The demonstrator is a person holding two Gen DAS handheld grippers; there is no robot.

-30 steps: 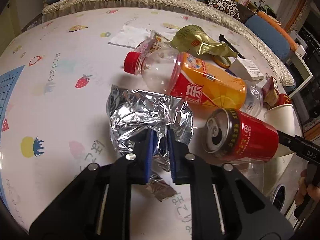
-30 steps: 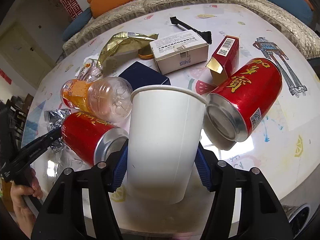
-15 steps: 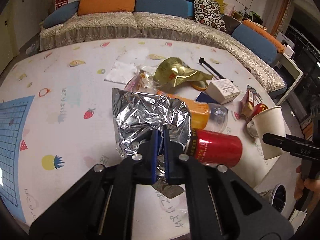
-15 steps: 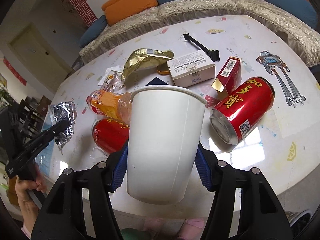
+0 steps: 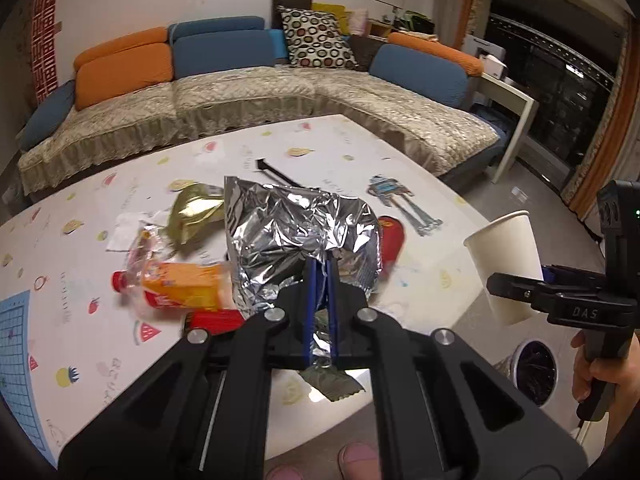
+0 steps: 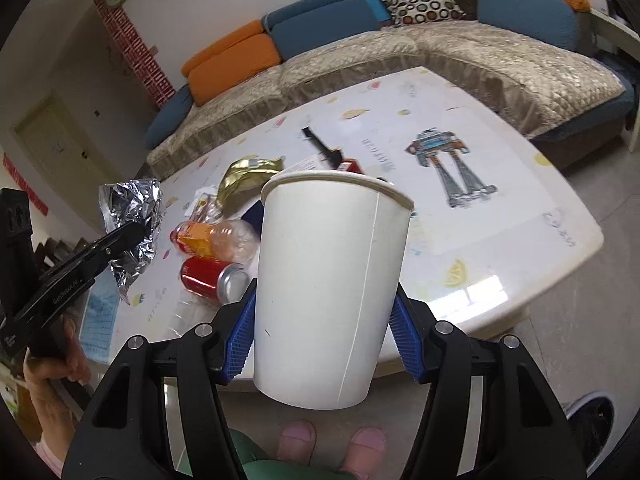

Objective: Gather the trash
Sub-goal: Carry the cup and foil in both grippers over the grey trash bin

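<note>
My left gripper (image 5: 320, 280) is shut on a crumpled silver foil wrapper (image 5: 296, 232) and holds it above the table's front edge; the wrapper also shows in the right wrist view (image 6: 134, 220). My right gripper (image 6: 324, 340) is shut on a white paper cup (image 6: 328, 292), held upright off the table's near edge; the cup also shows in the left wrist view (image 5: 508, 264). On the table (image 6: 520, 208) lie an orange-label plastic bottle (image 5: 176, 284), a red can (image 6: 208, 276), a gold bag (image 6: 248, 176) and a second red can (image 5: 390, 236).
A bin with a black liner (image 5: 536, 368) stands on the floor at the right below the table edge. A sofa (image 5: 280, 92) runs behind the table. A black tool (image 6: 320, 146), a white tissue (image 5: 124, 232) and a red box (image 6: 352, 166) lie further back.
Both grippers have lifted and pulled back from the table with the foil wrapper and the cup. The trash on the table now lies farther away and lower in both views.
</note>
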